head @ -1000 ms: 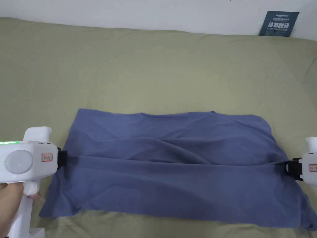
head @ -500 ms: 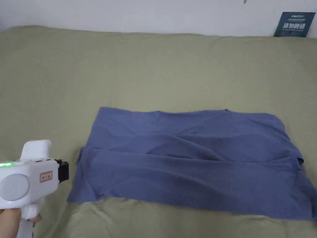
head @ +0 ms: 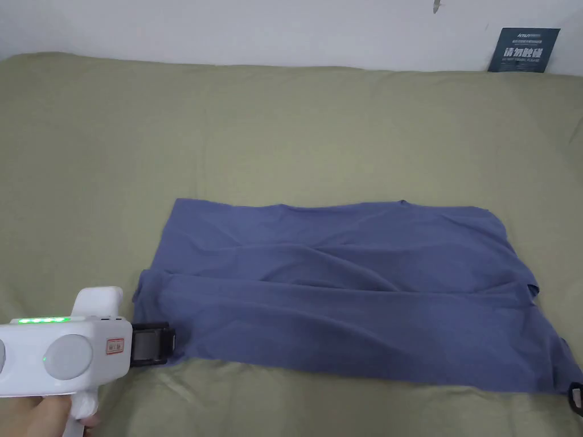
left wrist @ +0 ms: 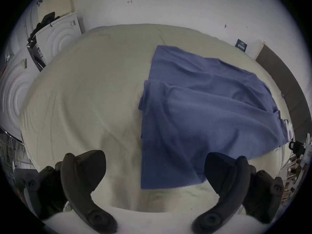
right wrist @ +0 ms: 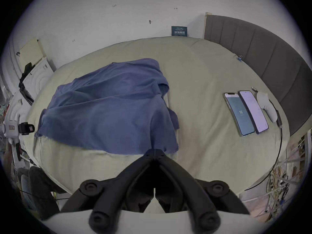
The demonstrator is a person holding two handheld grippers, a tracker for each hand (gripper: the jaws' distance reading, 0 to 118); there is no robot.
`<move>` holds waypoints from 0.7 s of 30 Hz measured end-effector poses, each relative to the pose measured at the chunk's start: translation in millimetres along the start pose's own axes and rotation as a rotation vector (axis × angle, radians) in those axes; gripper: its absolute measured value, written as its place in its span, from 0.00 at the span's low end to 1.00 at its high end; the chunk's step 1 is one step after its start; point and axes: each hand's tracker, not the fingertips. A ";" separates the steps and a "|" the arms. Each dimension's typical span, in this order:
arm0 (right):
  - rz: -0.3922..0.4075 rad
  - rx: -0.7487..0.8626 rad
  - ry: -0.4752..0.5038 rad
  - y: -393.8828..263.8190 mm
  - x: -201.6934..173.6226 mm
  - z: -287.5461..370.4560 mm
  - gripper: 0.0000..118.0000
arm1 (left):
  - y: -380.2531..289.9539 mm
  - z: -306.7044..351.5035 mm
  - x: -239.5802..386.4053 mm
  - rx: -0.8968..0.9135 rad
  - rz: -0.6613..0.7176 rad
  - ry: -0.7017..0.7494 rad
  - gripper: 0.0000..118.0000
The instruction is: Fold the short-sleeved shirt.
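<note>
A blue short-sleeved shirt (head: pixel 341 296) lies folded lengthwise into a wide band on the olive bed (head: pixel 284 142). My left gripper (head: pixel 171 343) sits at the shirt's near left corner. In the left gripper view its jaws stand wide open (left wrist: pixel 155 168), and the shirt (left wrist: pixel 202 111) has that corner lying between them. My right gripper (head: pixel 576 395) is at the near right corner. In the right gripper view its jaws are shut (right wrist: pixel 154 150), tips at the near edge of the shirt (right wrist: pixel 108 106). I cannot tell if cloth is pinched.
Two phones (right wrist: pixel 239 114) (right wrist: pixel 254 111) and a white handheld device (right wrist: pixel 266 107) lie on the bed to the right of the shirt. A grey padded headboard (right wrist: pixel 270 60) bounds that side. White appliances (left wrist: pixel 55 35) stand past the left end, and a dark sign (head: pixel 522 50) leans on the wall.
A second ago both grippers gripped the shirt's side edges at mid-height. They have let go and moved to its near corners. The shirt has settled flat.
</note>
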 end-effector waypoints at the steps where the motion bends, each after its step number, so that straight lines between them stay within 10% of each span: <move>1: -0.004 -0.006 0.001 0.2 0.3 -2.4 0.00 | 0.3 -6.8 1.2 -0.017 -0.014 0.012 0.98; 3: -0.010 -0.013 0.001 0.3 1.4 -6.8 0.00 | 1.3 -13.4 4.3 -0.024 -0.026 0.032 0.62; 7: -0.008 -0.019 0.002 2.4 1.4 -11.6 0.00 | 1.3 -4.6 16.7 -0.011 -0.152 0.034 0.41; 9: -0.004 -0.014 0.008 4.7 1.7 -15.5 0.00 | 5.2 0.2 16.7 0.018 -0.119 0.025 0.01; 11: -0.008 -0.007 0.006 7.3 2.5 -18.9 0.02 | 10.5 -1.0 14.9 0.004 -0.093 -0.004 0.01; 15: 0.001 -0.030 -0.009 14.0 9.1 -33.9 0.98 | 10.0 -4.0 9.1 0.000 -0.061 -0.028 0.01; 21: 0.001 -0.058 0.003 24.5 18.2 -62.3 0.86 | 7.3 -2.1 13.3 0.002 -0.060 -0.029 0.01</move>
